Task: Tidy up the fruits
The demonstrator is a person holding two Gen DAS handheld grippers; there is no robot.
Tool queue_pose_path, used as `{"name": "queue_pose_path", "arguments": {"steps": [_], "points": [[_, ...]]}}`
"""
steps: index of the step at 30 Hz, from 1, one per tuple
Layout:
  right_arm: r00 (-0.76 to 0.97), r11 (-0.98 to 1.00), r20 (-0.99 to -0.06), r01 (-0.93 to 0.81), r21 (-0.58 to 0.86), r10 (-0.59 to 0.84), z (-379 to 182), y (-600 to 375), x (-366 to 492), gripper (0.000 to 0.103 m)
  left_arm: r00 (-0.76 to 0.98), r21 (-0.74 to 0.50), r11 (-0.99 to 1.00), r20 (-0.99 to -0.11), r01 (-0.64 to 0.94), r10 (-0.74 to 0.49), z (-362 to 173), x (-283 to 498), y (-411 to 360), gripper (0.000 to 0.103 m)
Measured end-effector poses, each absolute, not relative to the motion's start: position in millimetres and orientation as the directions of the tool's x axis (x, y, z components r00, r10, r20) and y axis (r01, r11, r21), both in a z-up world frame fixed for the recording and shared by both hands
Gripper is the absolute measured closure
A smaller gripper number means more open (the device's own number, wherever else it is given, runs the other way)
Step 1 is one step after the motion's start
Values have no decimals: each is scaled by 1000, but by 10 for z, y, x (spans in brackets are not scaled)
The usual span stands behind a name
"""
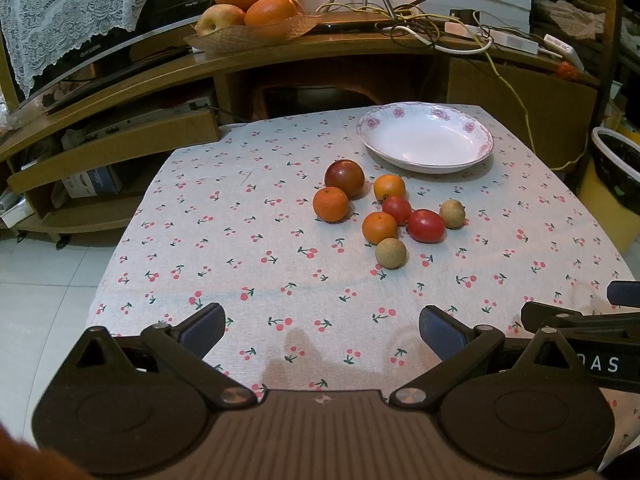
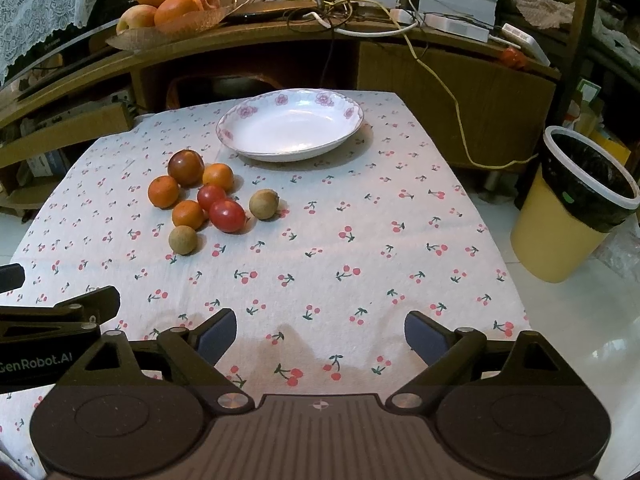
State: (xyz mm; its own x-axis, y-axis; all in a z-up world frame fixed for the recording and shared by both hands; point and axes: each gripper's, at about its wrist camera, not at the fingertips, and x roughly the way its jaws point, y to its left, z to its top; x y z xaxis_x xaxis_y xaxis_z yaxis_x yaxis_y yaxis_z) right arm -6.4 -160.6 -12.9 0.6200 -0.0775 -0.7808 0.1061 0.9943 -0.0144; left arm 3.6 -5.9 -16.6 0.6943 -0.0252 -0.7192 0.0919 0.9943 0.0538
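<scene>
Left tongs [image 1: 322,330] and right tongs [image 2: 320,334] both stand wide apart with nothing between their pads, low over the near edge of the table [image 2: 360,240], which is covered in a cherry-print cloth; the right tongs also appear at the right edge of the left wrist view [image 1: 580,320]. Fruits lie in a loose cluster on the cloth, left of centre in the right wrist view: a dark red apple [image 2: 185,167], three oranges [image 2: 163,191] [image 2: 218,177] [image 2: 188,214], two red tomatoes [image 2: 227,216] [image 2: 211,197] touching each other, and two small brown fruits [image 2: 264,204] [image 2: 183,240] at the cluster's near and right margins. A white plate [image 2: 344,120] with pink flowers on its rim sits beyond the cluster, apart from it and holding no fruit. A yellow bin [image 2: 560,240] stands on the floor right of the table; a basket [image 1: 240,42] of larger fruit rests on the wooden shelf behind.
</scene>
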Motion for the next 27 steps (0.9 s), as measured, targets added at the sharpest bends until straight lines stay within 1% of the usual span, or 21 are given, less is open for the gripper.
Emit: {"name": "queue_pose_path", "arguments": {"steps": [10, 14, 22, 25, 27], "points": [[607, 996, -792, 91, -4, -59, -163, -1600, -26, 13, 703, 46, 992, -709, 117, -50, -182, 71, -28, 0], [613, 998, -790, 66, 10, -32, -147, -1608, 30, 17, 704, 28, 991, -707, 132, -74, -176, 144, -9, 0], [618, 999, -786, 8, 47, 32, -67, -1750, 265, 24, 685, 48, 981, -722, 186, -95, -217, 310, -91, 0], [605, 998, -794, -22, 59, 61, -86, -1786, 405, 29, 681, 52, 978, -725, 203, -103, -257, 390, -138, 1], [593, 997, -801, -56, 60, 81, -116, -1781, 496, 37, 676, 50, 975, -728, 218, -114, -295, 464, -168, 7]]}}
